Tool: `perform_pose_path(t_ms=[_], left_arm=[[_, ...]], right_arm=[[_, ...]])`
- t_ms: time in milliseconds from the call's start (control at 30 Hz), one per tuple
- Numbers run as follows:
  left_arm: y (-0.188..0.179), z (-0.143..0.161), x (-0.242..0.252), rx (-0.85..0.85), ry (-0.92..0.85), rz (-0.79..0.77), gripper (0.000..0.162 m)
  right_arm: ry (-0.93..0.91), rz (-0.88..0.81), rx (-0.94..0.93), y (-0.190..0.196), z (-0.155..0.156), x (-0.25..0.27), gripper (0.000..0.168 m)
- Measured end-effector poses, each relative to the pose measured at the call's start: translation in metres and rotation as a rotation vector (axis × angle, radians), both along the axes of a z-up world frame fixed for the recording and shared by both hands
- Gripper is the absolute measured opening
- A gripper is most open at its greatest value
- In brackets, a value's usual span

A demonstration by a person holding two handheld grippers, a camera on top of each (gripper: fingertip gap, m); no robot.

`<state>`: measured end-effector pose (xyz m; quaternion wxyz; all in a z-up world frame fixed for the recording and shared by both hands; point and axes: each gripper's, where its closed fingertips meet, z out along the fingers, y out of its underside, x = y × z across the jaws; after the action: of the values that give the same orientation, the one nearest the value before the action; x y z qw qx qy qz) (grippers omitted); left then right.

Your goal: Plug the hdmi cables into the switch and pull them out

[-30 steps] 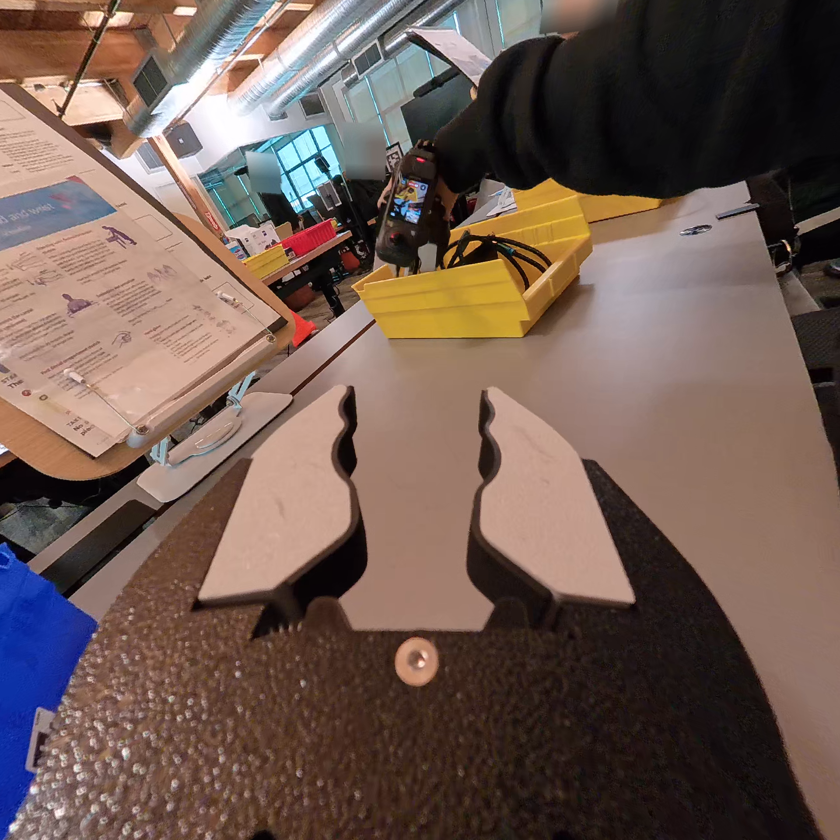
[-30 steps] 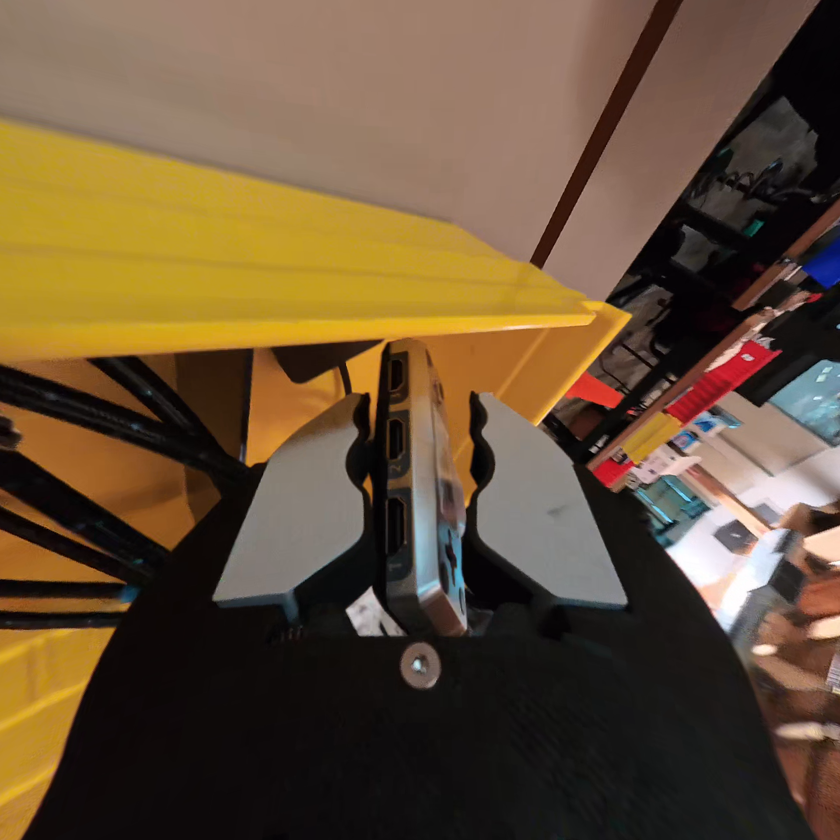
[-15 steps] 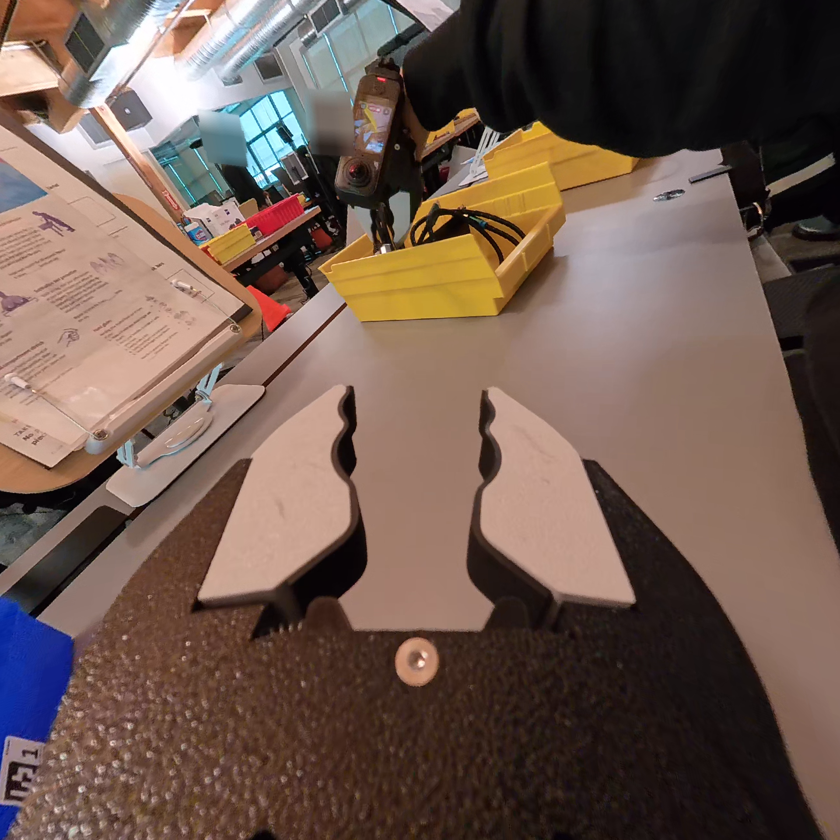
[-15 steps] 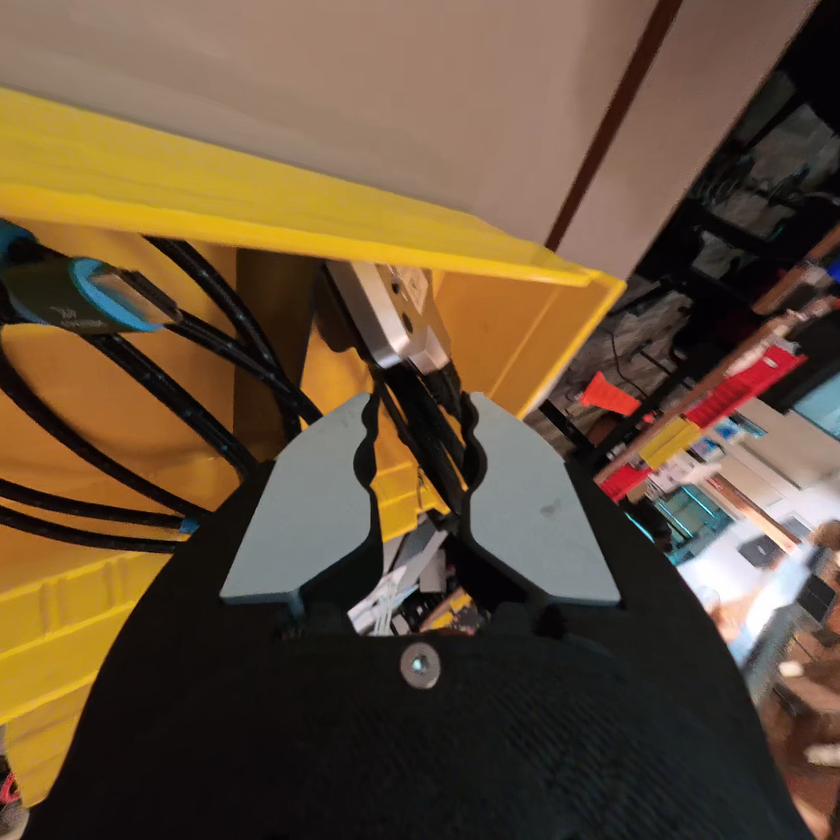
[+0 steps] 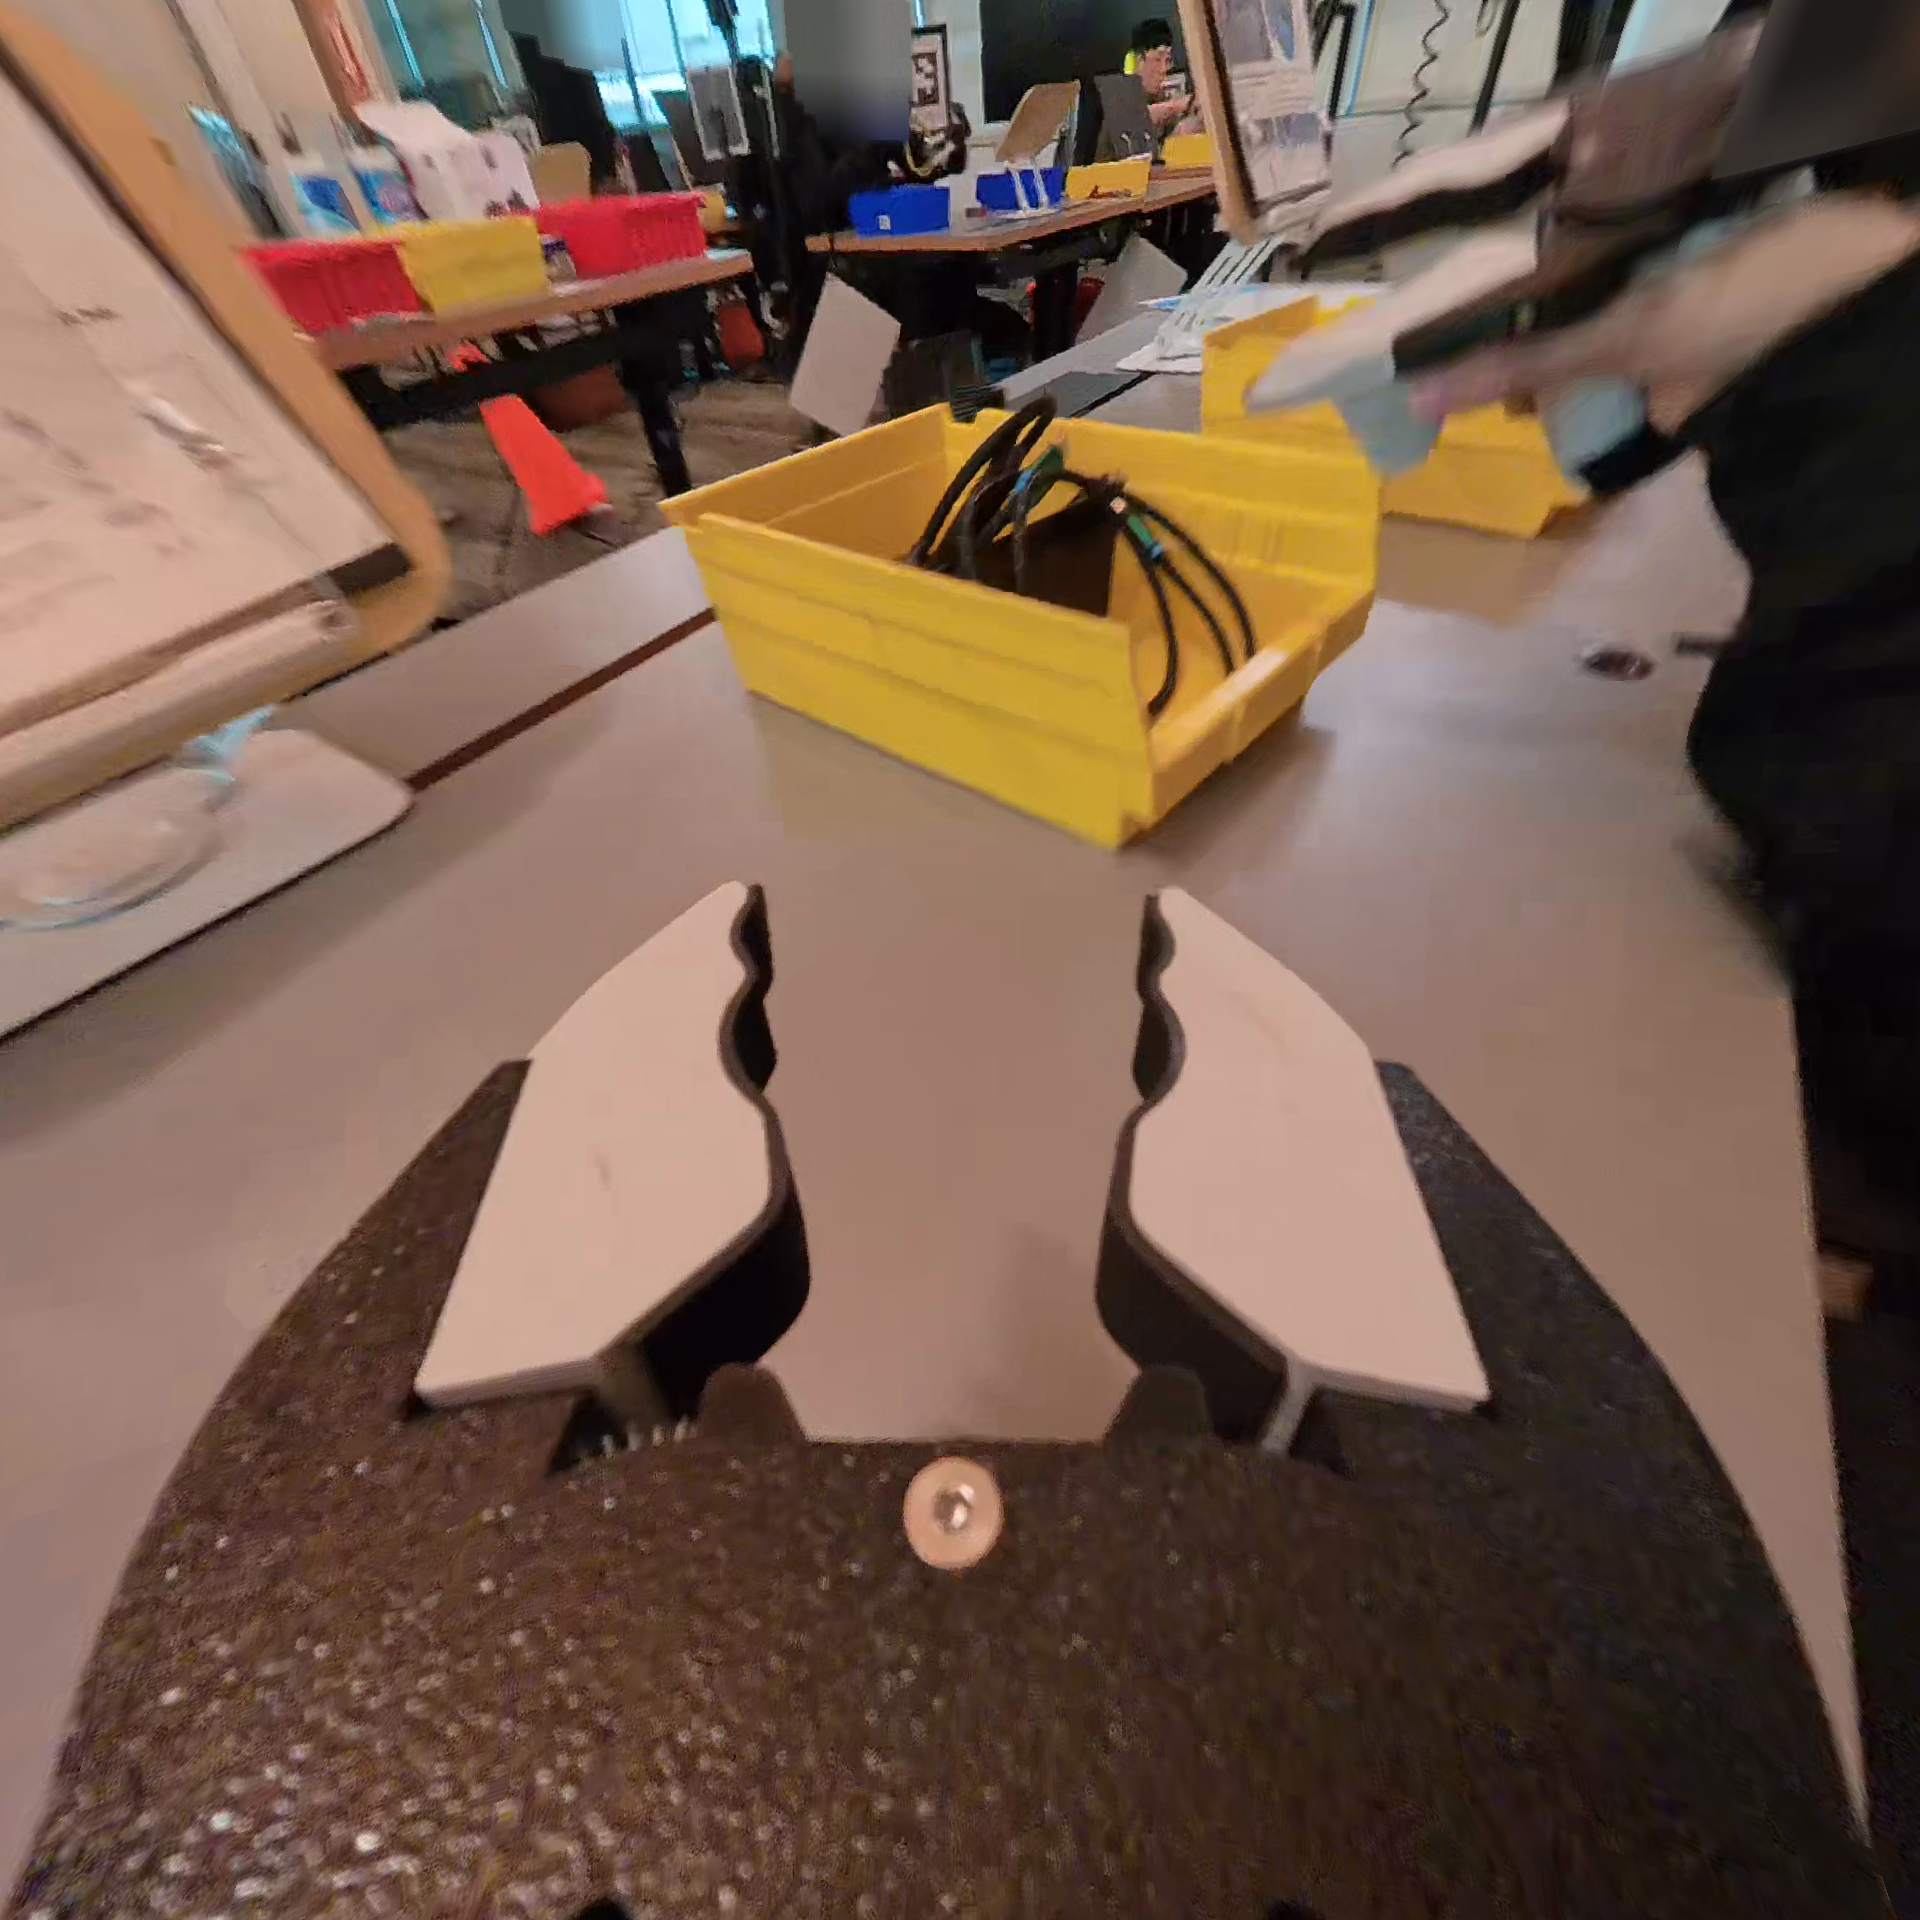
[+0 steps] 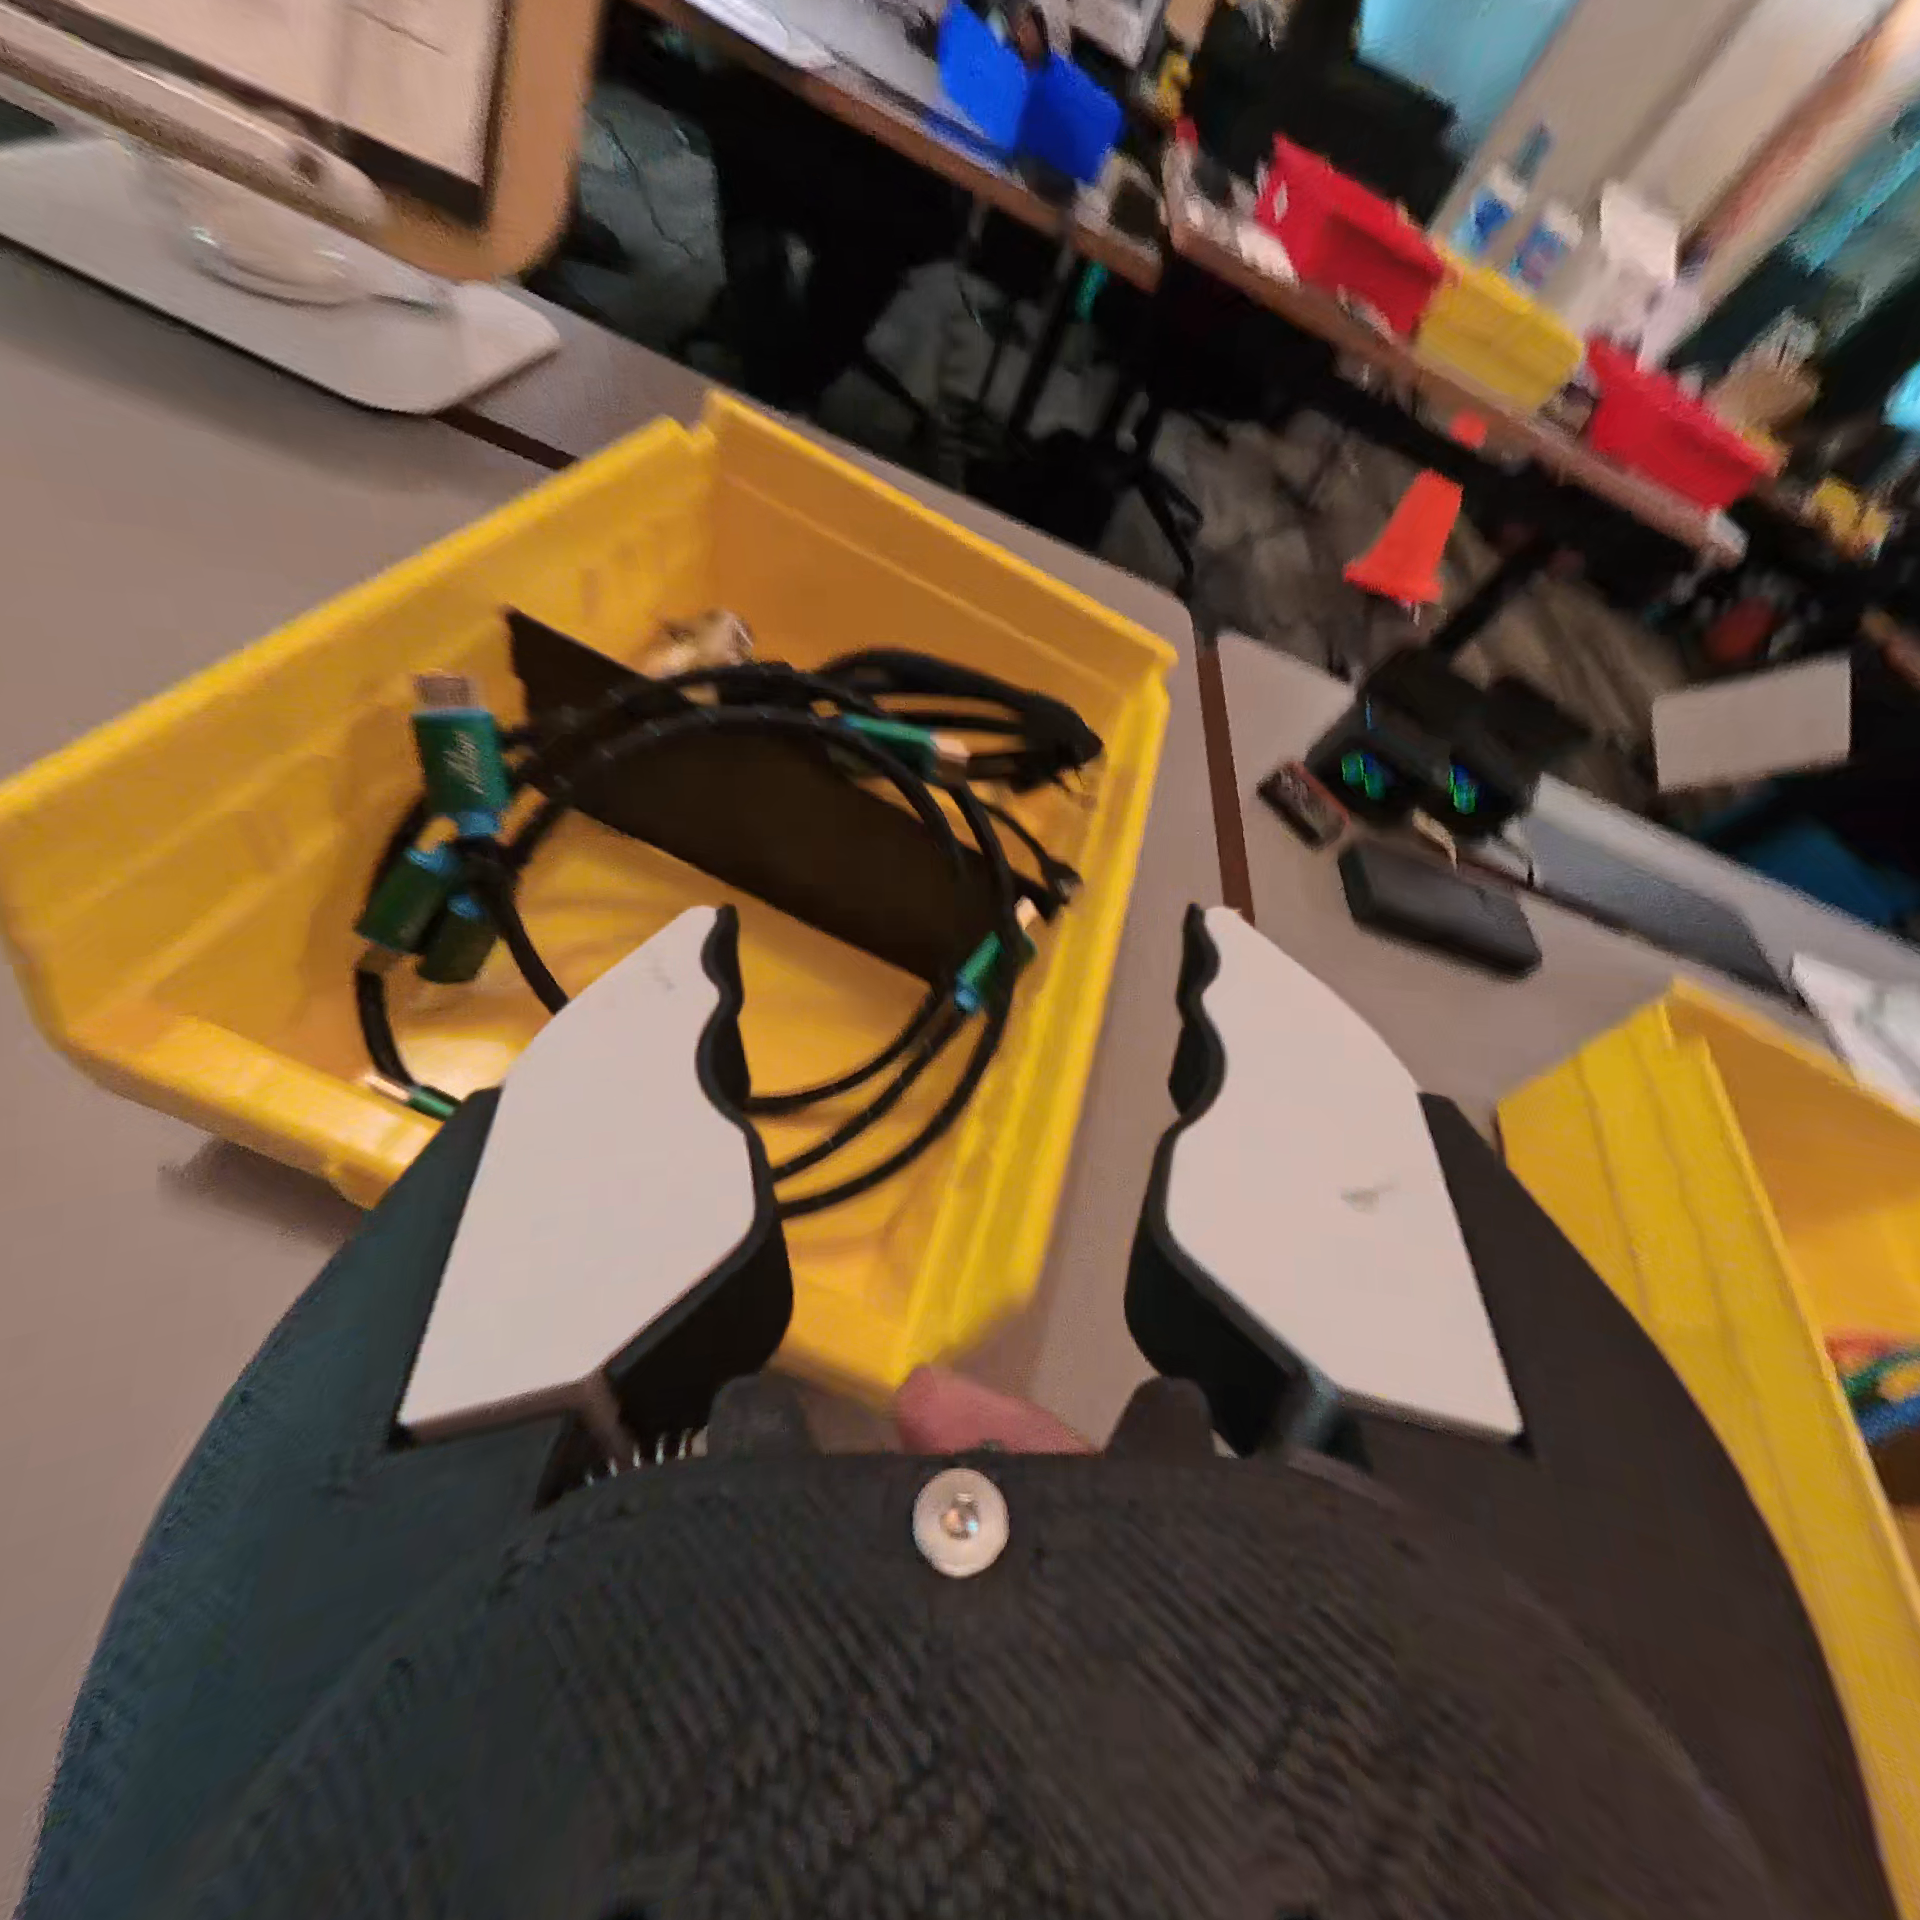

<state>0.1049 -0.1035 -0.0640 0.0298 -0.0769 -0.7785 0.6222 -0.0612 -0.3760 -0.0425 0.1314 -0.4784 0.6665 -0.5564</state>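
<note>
Black HDMI cables [image 6: 883,831] with green and blue plugs [image 6: 462,753] lie coiled in a yellow bin [image 6: 260,852] around a black divider panel [image 6: 790,821]. A pale blurred object [image 6: 707,636] lies behind the divider; I cannot tell what it is. My right gripper [image 6: 956,920] is open and empty, above the bin's near right corner. My left gripper [image 5: 948,904] is open and empty, low over the grey table [image 5: 1351,935], short of the bin [image 5: 935,675] and cables [image 5: 1174,582]. The right gripper also shows blurred at the upper right of the left wrist view [image 5: 1288,312].
A second yellow bin [image 6: 1662,1195] stands right of the first one [image 5: 1475,468]. A document stand [image 5: 156,416] on a white base [image 5: 208,831] is on the left. A table seam [image 6: 1216,779] passes the bin. Black devices [image 6: 1434,914] lie on the table beyond.
My right gripper has let go of the switch inside the bin, opened wider and risen out above the bin. My left gripper has swung right toward the bin and stayed open.
</note>
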Motion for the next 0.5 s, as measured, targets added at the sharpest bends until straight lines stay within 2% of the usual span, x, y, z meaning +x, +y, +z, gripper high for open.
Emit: perform_pose_path(t_ms=[33, 100, 200, 300, 333, 367, 400, 467, 500], left_arm=[[-0.024, 0.003, -0.010, 0.015, 0.019, -0.002, 0.072], [-0.072, 0.000, -0.027, 0.069, 0.017, 0.029, 0.076], [-0.135, -0.021, -0.062, 0.191, 0.033, 0.037, 0.094], [-0.176, -0.056, -0.066, 0.325, 0.059, 0.179, 0.094], [-0.184, -0.067, -0.062, 0.354, 0.054, 0.220, 0.086], [-0.188, -0.075, -0.059, 0.368, 0.047, 0.223, 0.070], [-0.190, -0.079, -0.060, 0.362, 0.078, 0.196, 0.064], [-0.183, -0.075, -0.048, 0.322, 0.115, 0.226, 0.036], [-0.176, -0.072, -0.034, 0.298, 0.036, 0.259, 0.025]], right_arm=[[-0.012, -0.074, 0.036, -0.011, -0.002, -0.015, 0.086], [-0.102, -0.259, 0.060, -0.030, 0.004, -0.045, 0.087], [-0.211, -0.220, 0.068, -0.024, 0.009, -0.050, 0.087], [-0.189, -0.183, 0.076, -0.019, 0.007, -0.051, 0.087], [-0.180, -0.185, 0.066, -0.019, 0.006, -0.052, 0.086], [-0.170, -0.184, 0.062, -0.018, 0.005, -0.052, 0.086], [-0.162, -0.181, 0.062, -0.018, 0.004, -0.052, 0.086], [-0.162, -0.166, 0.066, -0.016, 0.005, -0.049, 0.085], [-0.169, -0.157, 0.066, -0.014, 0.008, -0.047, 0.084]])
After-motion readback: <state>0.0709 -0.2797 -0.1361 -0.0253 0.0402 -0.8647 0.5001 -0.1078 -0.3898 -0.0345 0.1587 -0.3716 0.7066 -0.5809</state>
